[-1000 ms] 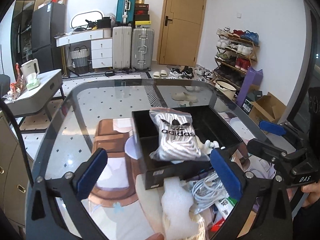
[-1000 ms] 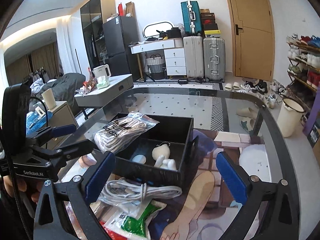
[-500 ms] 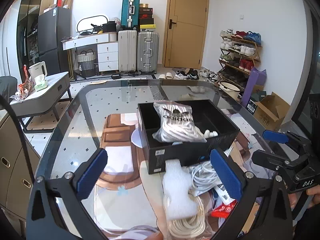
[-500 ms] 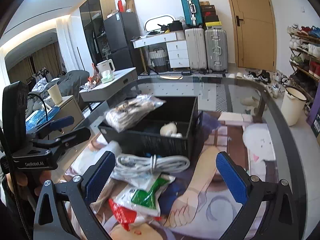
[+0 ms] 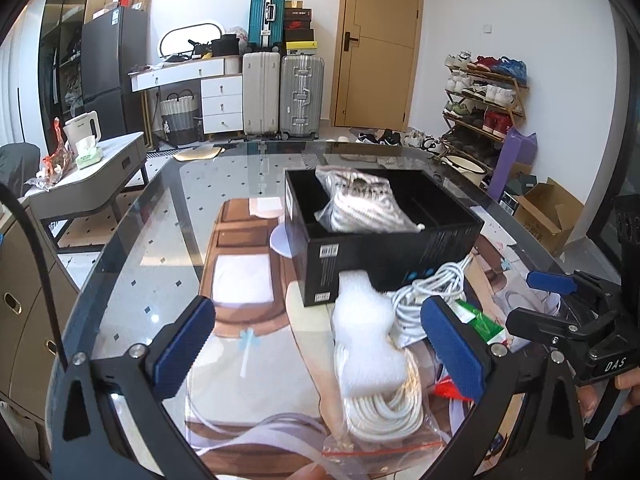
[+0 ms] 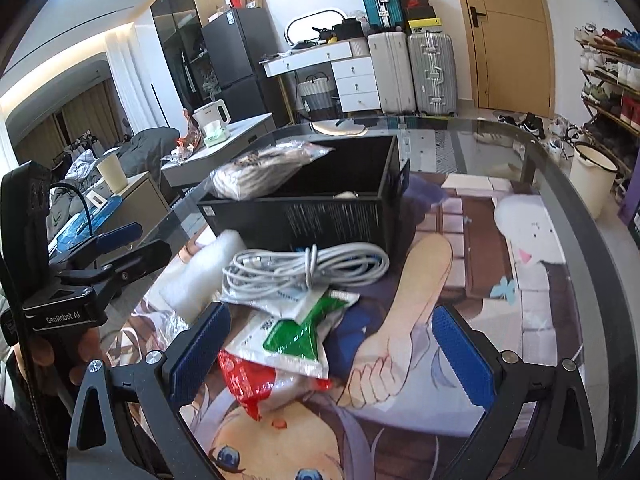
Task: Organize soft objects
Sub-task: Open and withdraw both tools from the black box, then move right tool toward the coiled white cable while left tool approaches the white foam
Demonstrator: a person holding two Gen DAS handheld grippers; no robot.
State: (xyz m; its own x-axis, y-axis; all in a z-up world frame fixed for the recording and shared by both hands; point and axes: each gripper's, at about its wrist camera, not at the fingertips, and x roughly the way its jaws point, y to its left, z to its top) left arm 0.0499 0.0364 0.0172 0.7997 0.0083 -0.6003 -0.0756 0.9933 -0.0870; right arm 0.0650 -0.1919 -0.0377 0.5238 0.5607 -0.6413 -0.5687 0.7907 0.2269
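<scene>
My left tongs (image 5: pixel 316 340) gape wide and hold nothing; my right tongs (image 6: pixel 330 350) are spread just as wide, empty too. The bag of socks (image 5: pixel 362 206) lies in the black box (image 5: pixel 384 252) on the glass table (image 5: pixel 160 216) (at its left end, top poking above the rim). In front of the box sit a white foam piece (image 5: pixel 366 344) on a bagged rope coil (image 5: pixel 386 408), a white cable bundle (image 6: pixel 304 268), and a green-and-white packet (image 6: pixel 296 330) over a red one (image 6: pixel 244 380).
</scene>
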